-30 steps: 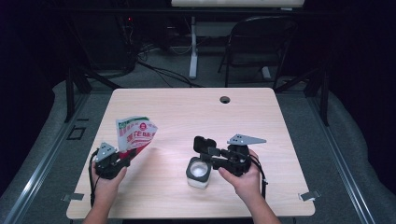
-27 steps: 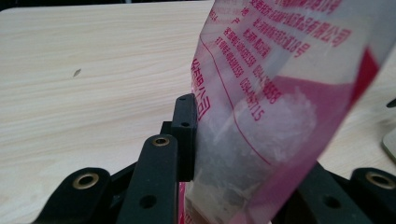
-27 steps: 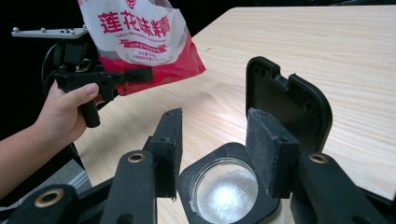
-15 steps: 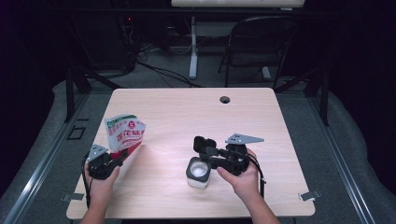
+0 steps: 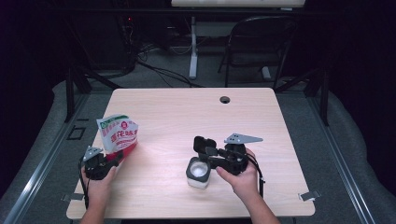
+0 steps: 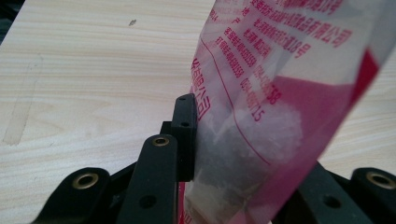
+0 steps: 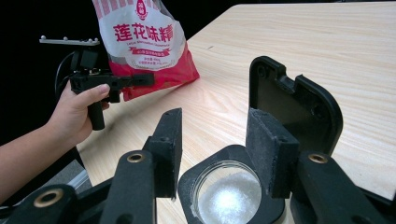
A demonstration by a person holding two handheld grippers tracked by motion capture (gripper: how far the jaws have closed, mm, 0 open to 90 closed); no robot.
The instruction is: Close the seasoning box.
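Standing upright in the pinching left gripper (image 5: 103, 163), seasoning bag (image 5: 118, 133), long axis vertical, mouth upward.

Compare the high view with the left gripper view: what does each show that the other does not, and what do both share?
High view alone: the chair behind the table, the right hand-held gripper and the open-lidded jar of white powder. Left gripper view alone: small red print on the bag's back and clumped white grains seen through its clear film. Both share the wooden table, the red-and-white bag and the left hand-held gripper clamped on its bottom end.
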